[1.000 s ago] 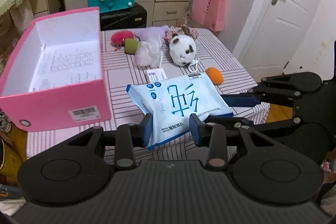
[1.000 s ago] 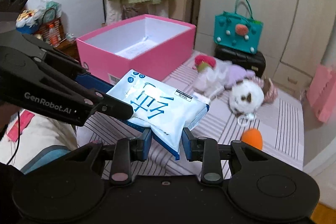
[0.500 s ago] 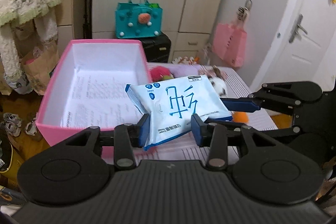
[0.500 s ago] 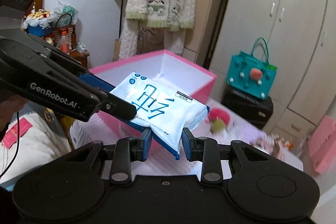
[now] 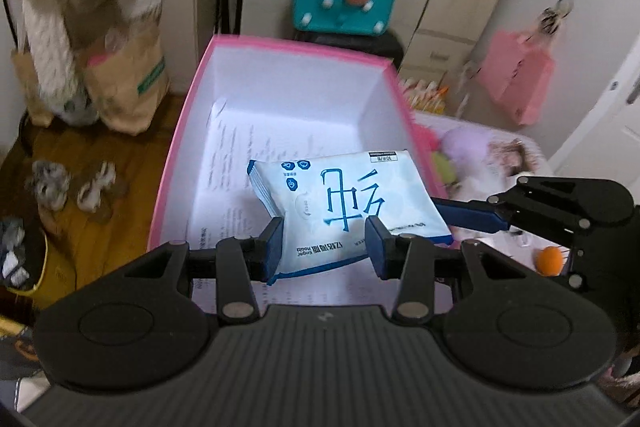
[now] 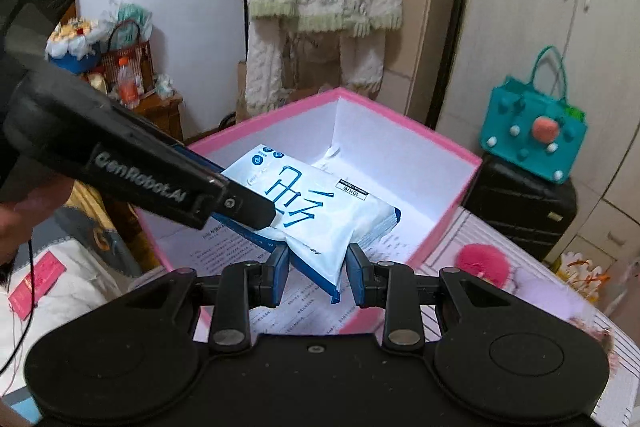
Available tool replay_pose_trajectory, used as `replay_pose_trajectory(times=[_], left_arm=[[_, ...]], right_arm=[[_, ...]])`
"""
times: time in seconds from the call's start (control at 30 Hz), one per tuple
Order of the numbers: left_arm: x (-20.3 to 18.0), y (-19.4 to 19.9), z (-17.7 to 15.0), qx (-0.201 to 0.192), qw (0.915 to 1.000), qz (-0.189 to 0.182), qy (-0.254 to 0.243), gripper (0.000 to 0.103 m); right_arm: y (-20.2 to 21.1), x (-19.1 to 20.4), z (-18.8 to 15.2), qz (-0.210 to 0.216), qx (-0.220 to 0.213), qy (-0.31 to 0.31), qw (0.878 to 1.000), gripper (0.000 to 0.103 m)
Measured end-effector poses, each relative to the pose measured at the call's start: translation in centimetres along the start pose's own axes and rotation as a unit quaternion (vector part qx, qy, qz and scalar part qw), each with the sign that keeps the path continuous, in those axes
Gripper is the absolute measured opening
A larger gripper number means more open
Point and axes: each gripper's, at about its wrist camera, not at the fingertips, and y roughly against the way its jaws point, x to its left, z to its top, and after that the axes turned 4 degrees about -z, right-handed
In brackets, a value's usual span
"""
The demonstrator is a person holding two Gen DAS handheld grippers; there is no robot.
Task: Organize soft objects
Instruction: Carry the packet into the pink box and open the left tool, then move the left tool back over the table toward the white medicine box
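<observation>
Both your tongs tilt downward: left tongs (image 5: 326,241) and right tongs (image 6: 318,269) each clench the wipes pack (image 5: 344,203) mid-frame above the pink box (image 5: 180,155).

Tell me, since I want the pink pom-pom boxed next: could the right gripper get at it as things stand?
Probably not yet. The right gripper is shut on the blue wipes pack, shared with the left gripper over the pink box. The pink pom-pom lies unobstructed on the table.
</observation>
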Motion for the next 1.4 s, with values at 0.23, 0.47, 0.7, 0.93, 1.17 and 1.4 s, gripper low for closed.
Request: replay_pose_trajectory(times=[0.23, 0.47, 0.7, 0.93, 1.17, 1.4], left_arm=[[1.6, -3.3, 0.9, 0.047, 0.9988, 0.010, 0.005, 0.041], [2.1, -4.7, 1.0, 0.084, 0.9964, 0.008, -0.011, 0.041], [2.2, -2.9, 0.7, 0.059, 0.9977, 0.019, -0.027, 0.049], [0.9, -0.7, 0.3, 0.053, 0.9960, 0.029, -0.066, 0.051], [-1.8, 2.7, -0.4, 0.035, 0.9931, 0.027, -0.109, 0.055], [-4.7, 5.5, -1.5, 0.029, 0.9890, 0.015, -0.145, 0.056]], right_arm=[[-4.3, 0.7, 1.1, 0.000, 0.062, 0.029, 0.998, 0.036], [-5.8, 0.7, 1.7, 0.014, 0.125, 0.053, 0.991, 0.036], [-5.5, -0.1, 2.1, 0.029, 0.138, 0.074, 0.987, 0.036], [-2.3, -2.1, 2.5, 0.048, 0.111, 0.038, 0.992, 0.036], [1.7, -2.7, 2.6, 0.060, 0.088, 0.016, 0.994, 0.036], [5.5, -2.2, 2.1, 0.063, 0.076, 0.014, 0.995, 0.036]])
